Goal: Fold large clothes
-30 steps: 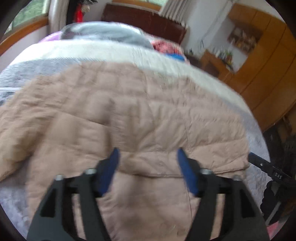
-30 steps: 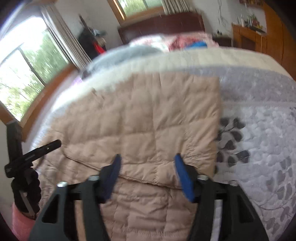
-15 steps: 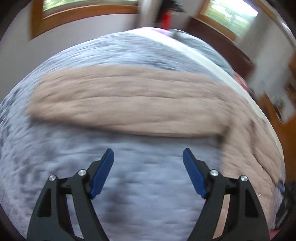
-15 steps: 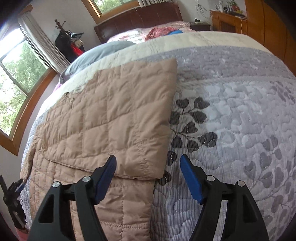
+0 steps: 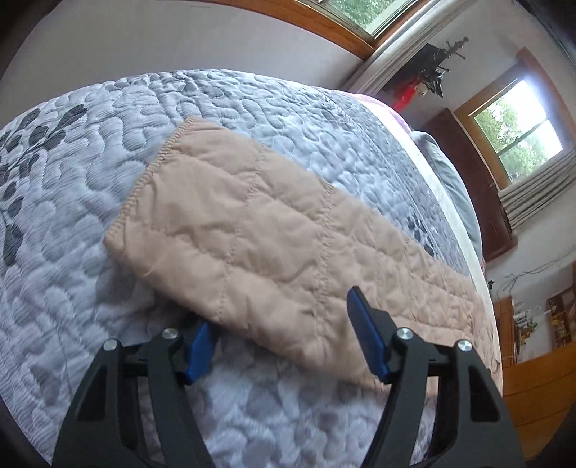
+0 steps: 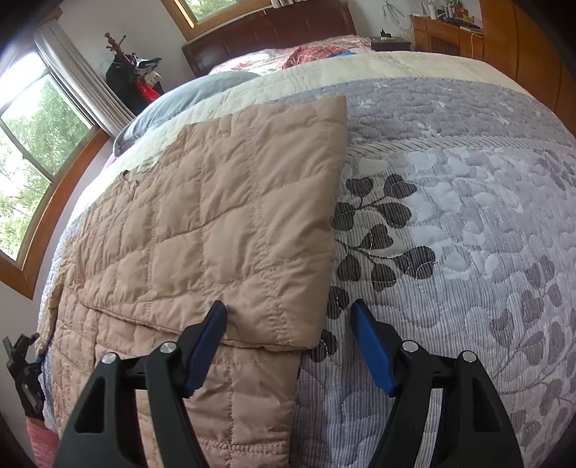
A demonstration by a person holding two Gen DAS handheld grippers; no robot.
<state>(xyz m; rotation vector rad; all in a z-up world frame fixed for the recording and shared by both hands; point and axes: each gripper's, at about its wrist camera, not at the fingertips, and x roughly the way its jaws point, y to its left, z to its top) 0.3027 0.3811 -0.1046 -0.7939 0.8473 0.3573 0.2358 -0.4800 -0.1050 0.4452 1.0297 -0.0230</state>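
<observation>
A tan quilted jacket (image 6: 216, 223) lies flat on the grey quilted bedspread (image 6: 450, 223), one side folded over its body. Its long sleeve (image 5: 252, 230) stretches out across the bedspread (image 5: 72, 223) in the left wrist view. My left gripper (image 5: 284, 334) is open, low at the sleeve's near edge; its left fingertip (image 5: 199, 345) is tucked under the fabric and its right one rests above it. My right gripper (image 6: 288, 338) is open, straddling the near right corner of the folded panel. The left gripper also shows in the right wrist view (image 6: 23, 378).
A grey pillow (image 6: 172, 100) and colourful bedding (image 6: 309, 54) lie at the head of the bed by a dark headboard (image 6: 273, 28). Windows (image 6: 28, 144) line the left wall. Wooden cabinets (image 6: 504, 39) stand to the right of the bed.
My left gripper swung left from the jacket's body to the outstretched sleeve and dropped to its edge. My right gripper shifted right and forward to the folded panel's corner. Both stayed open.
</observation>
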